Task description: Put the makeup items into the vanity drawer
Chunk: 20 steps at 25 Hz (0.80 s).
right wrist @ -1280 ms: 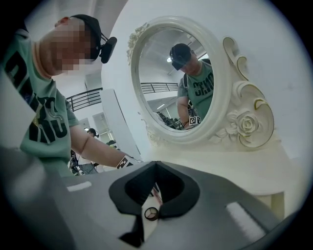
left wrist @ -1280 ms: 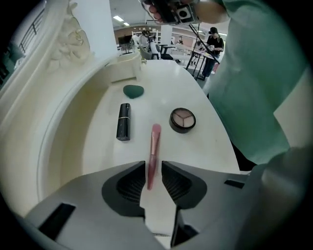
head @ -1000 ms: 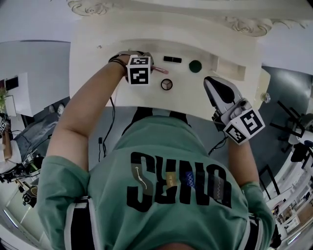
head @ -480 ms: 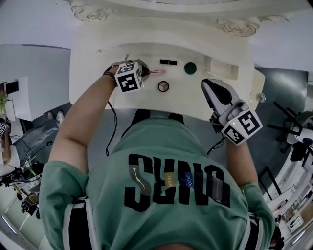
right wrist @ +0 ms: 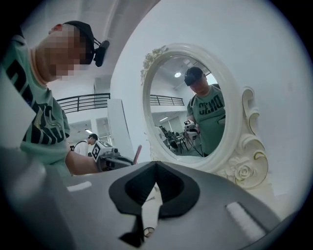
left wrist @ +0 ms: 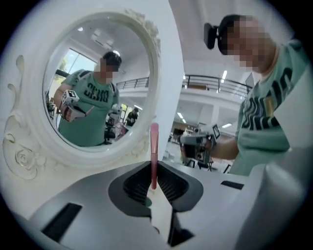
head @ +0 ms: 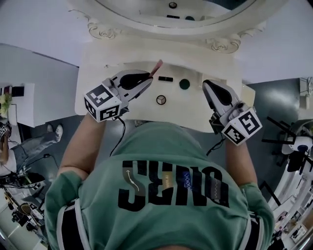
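Note:
My left gripper (head: 146, 78) is raised over the left of the cream vanity top (head: 98, 63), shut on a thin pink makeup stick (head: 156, 67). In the left gripper view the pink stick (left wrist: 154, 151) stands upright, pinched between the pads of the left gripper (left wrist: 154, 171). A flat black item (head: 165, 78), a dark green round item (head: 184, 84) and a small round dark-rimmed item (head: 161, 99) lie on the top. My right gripper (head: 207, 84) hovers at the right, shut and empty. From the right gripper view (right wrist: 155, 166) the pink stick (right wrist: 138, 152) shows far left.
An oval mirror (head: 171, 14) in a carved white frame stands at the back of the vanity and reflects the person. The vanity's front edge (head: 146, 116) is close to the person's body. Grey floor lies on both sides.
My left gripper has closed on the pink stick and lifted it off the vanity top, drawing back to the left. The right gripper has hardly moved. The head view has tipped up, showing the mirror.

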Tool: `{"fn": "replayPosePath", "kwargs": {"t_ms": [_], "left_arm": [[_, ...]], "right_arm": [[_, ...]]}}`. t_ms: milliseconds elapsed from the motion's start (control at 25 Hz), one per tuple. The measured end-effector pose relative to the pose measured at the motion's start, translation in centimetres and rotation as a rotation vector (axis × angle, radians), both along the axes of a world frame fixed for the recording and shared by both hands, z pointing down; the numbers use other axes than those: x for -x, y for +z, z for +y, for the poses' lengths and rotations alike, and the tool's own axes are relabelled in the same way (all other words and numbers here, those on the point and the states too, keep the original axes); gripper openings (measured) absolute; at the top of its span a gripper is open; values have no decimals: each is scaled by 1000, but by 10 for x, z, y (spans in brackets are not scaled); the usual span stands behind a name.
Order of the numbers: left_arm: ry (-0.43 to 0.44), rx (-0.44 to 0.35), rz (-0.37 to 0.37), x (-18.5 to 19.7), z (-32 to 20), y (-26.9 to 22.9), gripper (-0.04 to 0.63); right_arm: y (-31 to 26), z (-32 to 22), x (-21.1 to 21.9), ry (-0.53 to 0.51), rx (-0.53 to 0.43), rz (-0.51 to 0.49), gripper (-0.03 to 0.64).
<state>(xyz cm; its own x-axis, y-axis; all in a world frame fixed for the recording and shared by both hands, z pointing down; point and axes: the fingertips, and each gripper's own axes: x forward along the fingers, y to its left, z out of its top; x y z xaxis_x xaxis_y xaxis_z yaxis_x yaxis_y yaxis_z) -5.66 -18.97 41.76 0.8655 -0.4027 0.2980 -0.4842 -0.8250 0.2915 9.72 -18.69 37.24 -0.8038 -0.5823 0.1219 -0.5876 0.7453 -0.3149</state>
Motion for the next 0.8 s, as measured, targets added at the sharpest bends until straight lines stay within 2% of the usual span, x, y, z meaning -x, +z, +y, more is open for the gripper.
{"fn": "replayPosePath", "kwargs": {"t_ms": [160, 240, 320, 560, 680, 800], "left_arm": [[-104, -41, 191, 13, -3, -61, 43], [-137, -62, 236, 21, -2, -81, 43], [-147, -78, 246, 26, 0, -92, 43], [-124, -89, 223, 22, -3, -98, 43], [-63, -89, 118, -5, -6, -78, 43], [44, -61, -8, -52, -7, -44, 43]], "right_arm": [[-28, -6, 7, -18, -47, -14, 9], [-39, -7, 11, -26, -65, -21, 9], [-47, -6, 13, -29, -76, -24, 9], [-54, -9, 8, -8, -91, -25, 9], [-48, -11, -9, 29, -81, -25, 9], [-36, -11, -39, 103, -63, -25, 9]]}}
